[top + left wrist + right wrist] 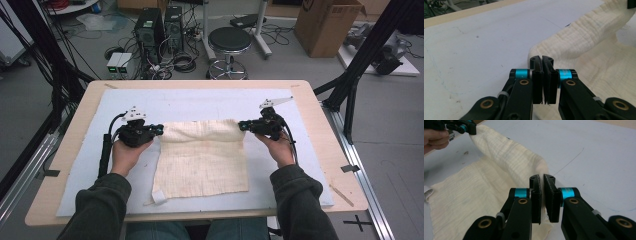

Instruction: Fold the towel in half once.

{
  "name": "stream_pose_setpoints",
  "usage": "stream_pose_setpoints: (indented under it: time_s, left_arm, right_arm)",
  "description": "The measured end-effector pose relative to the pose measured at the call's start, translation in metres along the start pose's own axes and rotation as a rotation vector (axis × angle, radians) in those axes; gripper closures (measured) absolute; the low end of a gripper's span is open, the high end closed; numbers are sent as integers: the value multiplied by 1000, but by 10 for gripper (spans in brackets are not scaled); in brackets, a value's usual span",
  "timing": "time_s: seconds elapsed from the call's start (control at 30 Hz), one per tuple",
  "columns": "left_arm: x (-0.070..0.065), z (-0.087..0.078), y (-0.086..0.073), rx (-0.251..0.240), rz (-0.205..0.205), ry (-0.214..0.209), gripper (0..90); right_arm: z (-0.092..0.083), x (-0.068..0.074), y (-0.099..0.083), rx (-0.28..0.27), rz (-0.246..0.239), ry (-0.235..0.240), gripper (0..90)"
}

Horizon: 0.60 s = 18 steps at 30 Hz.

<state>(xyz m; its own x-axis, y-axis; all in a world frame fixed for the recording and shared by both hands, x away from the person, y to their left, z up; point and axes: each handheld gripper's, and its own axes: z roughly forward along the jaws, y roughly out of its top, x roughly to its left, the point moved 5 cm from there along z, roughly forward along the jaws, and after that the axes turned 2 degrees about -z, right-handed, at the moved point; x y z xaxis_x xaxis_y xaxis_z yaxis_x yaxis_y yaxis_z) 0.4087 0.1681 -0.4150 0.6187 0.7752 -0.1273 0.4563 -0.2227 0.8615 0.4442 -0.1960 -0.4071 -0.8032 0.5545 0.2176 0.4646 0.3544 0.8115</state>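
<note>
Table (70,165) with pale blue mat (300,150), stool (229,42) beyond.

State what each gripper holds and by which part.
Both hold the cloth. The left gripper is shut on its far left corner, the right gripper on its far right corner, lifting that far edge off the table.

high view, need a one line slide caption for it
Left hand-held gripper and right hand-held gripper pinch the far corners of a cream cloth on the pale blue mat.
</note>
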Motion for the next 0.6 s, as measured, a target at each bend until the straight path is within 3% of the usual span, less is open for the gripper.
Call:
stream_pose_setpoints:
  time_s: [0.3,0.6]
  left_arm:
    - [-13,-13,1,-13,45,-20,867]
    - [-20,-23,-11,-11,61,-29,867]
  right_arm:
    - [-4,10,-13,-9,-8,20,846]
    - [-12,18,-25,-20,-15,33,845]
